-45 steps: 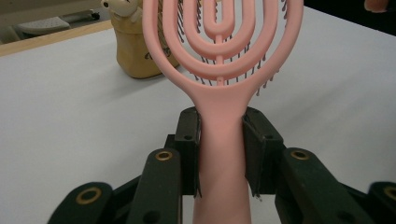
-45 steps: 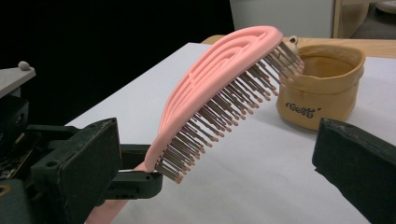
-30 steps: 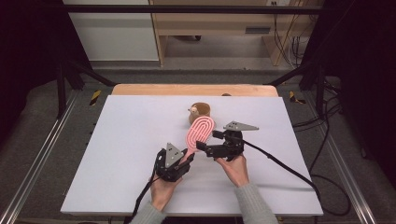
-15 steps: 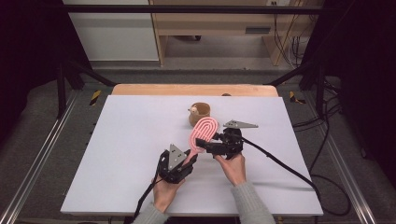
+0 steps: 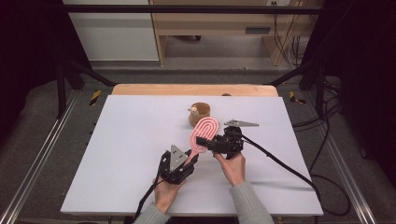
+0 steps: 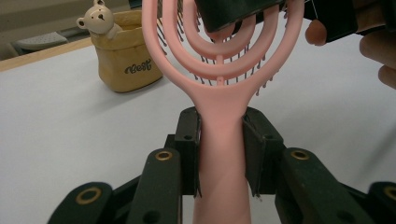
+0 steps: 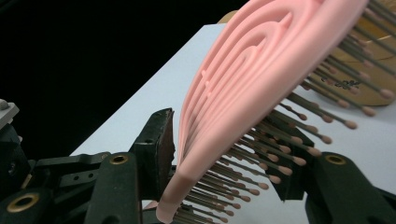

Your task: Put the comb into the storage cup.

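Two grippers hold one pink hairbrush (image 5: 203, 133) above the middle of the white table (image 5: 126, 154). The left gripper (image 6: 220, 154) is clamped on the brush's handle, a pad pressed against each side. The right gripper (image 7: 224, 154) has just been closing on the looped head, with the head between its jaws: one pad lies against the smooth back, the other sits among the bristles (image 7: 299, 140). Just beyond the brush head stands a tan cup (image 5: 200, 113) with a small bear figure (image 6: 99, 19) on its rim. A grey three-cornered plate (image 5: 240, 123) juts out just right of the brush head.
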